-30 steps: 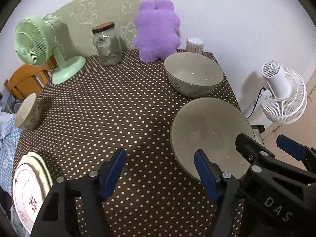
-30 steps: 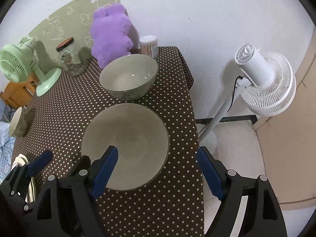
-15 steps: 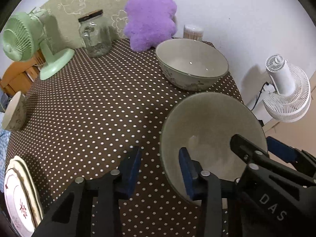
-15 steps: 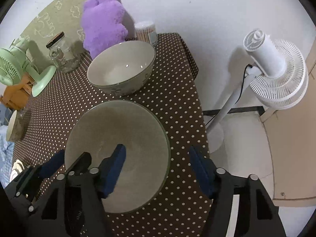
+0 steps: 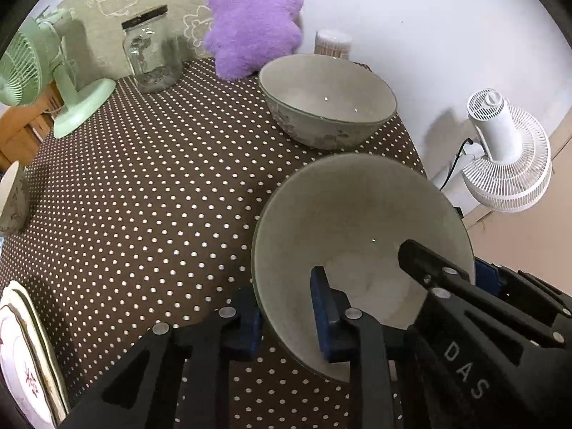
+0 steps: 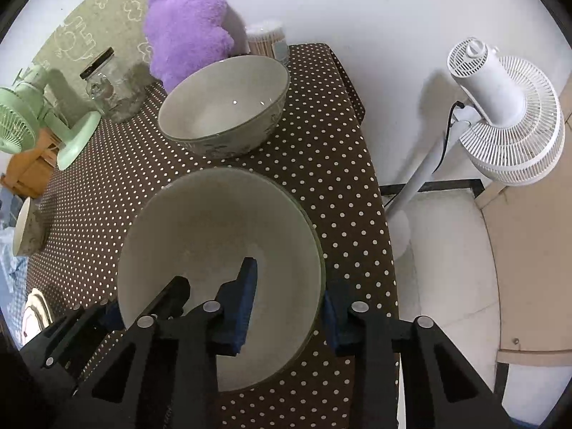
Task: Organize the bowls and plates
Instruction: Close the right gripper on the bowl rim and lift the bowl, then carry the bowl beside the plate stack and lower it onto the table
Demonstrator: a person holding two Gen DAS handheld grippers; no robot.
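A large grey-green bowl (image 5: 357, 207) (image 6: 214, 228) stands upright near the table's right edge. My left gripper (image 5: 284, 312) is shut on its left rim, with one blue pad inside the wall and one outside. My right gripper (image 6: 289, 307) straddles the right rim. Its jaws are closing, the outer pad sits at the wall, and the inner pad stands a little off it. A second, patterned bowl (image 5: 329, 103) (image 6: 225, 107) sits just behind. A small bowl (image 5: 10, 200) lies tipped at the far left. Stacked plates (image 5: 25, 357) lie at the near left.
On the brown dotted tablecloth (image 5: 143, 196), a green desk fan (image 5: 21, 68), a glass jar (image 5: 150, 57), a purple plush toy (image 5: 250, 18) and a toothpick pot (image 5: 332, 43) line the back. A white floor fan (image 6: 500, 107) stands past the table's right edge.
Both grippers came down over the near bowl and their jaws narrowed from wide open. The left one closed on the left rim, and the right one drew in around the right rim.
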